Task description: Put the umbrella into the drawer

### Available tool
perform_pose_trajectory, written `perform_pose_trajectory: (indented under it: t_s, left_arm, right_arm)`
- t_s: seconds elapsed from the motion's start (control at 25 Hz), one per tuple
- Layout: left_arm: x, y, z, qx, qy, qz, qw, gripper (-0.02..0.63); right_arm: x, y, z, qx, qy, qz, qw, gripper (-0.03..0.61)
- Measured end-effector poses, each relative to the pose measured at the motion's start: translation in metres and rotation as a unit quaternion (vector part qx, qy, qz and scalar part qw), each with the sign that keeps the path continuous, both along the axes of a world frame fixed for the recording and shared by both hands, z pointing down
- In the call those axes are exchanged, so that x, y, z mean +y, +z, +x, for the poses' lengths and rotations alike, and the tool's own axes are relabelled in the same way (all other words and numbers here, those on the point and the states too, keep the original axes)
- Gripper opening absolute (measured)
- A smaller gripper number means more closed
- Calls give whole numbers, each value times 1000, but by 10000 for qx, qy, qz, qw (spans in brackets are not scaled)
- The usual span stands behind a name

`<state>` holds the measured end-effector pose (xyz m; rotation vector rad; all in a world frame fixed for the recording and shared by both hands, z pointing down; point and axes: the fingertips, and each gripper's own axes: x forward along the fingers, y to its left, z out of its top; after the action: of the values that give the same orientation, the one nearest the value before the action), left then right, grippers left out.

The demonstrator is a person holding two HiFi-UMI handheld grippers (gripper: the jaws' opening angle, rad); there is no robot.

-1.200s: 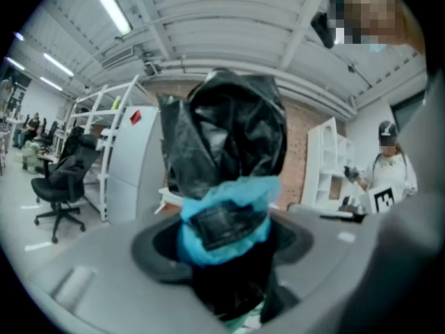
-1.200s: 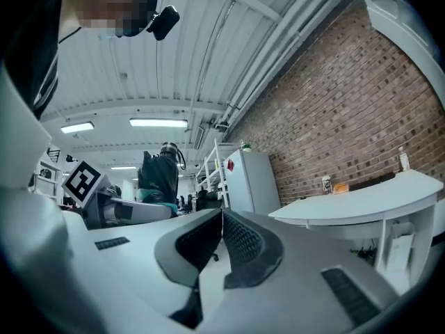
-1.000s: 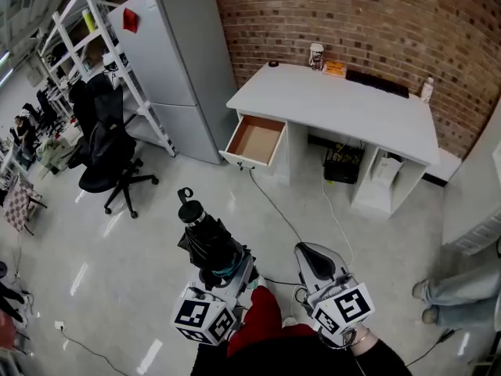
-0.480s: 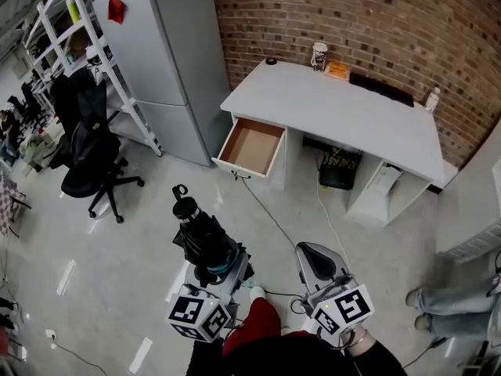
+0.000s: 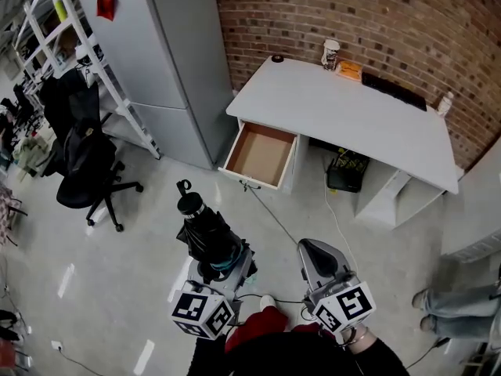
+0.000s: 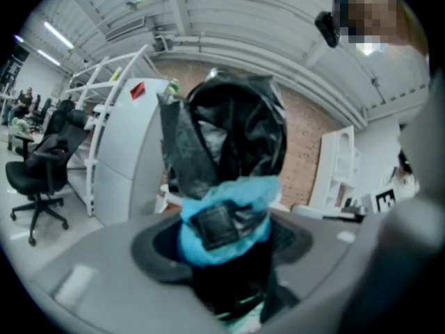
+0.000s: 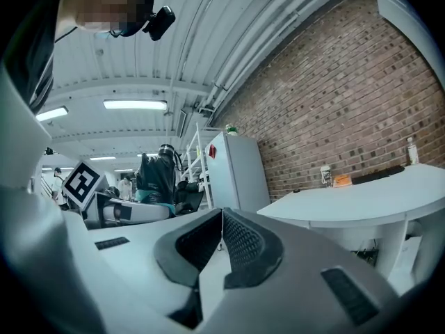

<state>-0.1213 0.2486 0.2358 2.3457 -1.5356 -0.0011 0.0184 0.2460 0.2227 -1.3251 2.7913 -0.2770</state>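
A folded black umbrella [image 5: 205, 237] with a blue band sticks up and forward from my left gripper [image 5: 223, 266], whose jaws are shut on its lower part. In the left gripper view the umbrella [image 6: 229, 138] fills the middle, with the left gripper [image 6: 222, 239] clamped around the blue band. My right gripper [image 5: 317, 258] is beside it, shut and holding nothing; its pads [image 7: 240, 245] meet at the tip. Ahead, the drawer [image 5: 261, 157] of the white desk [image 5: 352, 116] stands pulled out, its wooden bottom bare.
A grey fridge [image 5: 156, 53] stands left of the desk, with a white shelf rack [image 5: 47, 22] and a black office chair [image 5: 86, 163] further left. A cable [image 5: 270, 206] runs across the floor from the drawer. A person's legs [image 5: 454, 316] show at right.
Both grippers, with the umbrella, have been carried forward towards the desk; the drawer and desk look nearer. The grip on the umbrella is unchanged.
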Motion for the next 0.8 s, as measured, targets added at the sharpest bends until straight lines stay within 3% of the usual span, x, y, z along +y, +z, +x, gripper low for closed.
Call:
perform_pose_trajectory:
  t_s: [0.8]
  left_arm:
    - [-80, 15, -42, 198, -203, -159, 9995, 275]
  right_arm:
    - [-80, 17, -40, 170, -60, -224, 9996, 9]
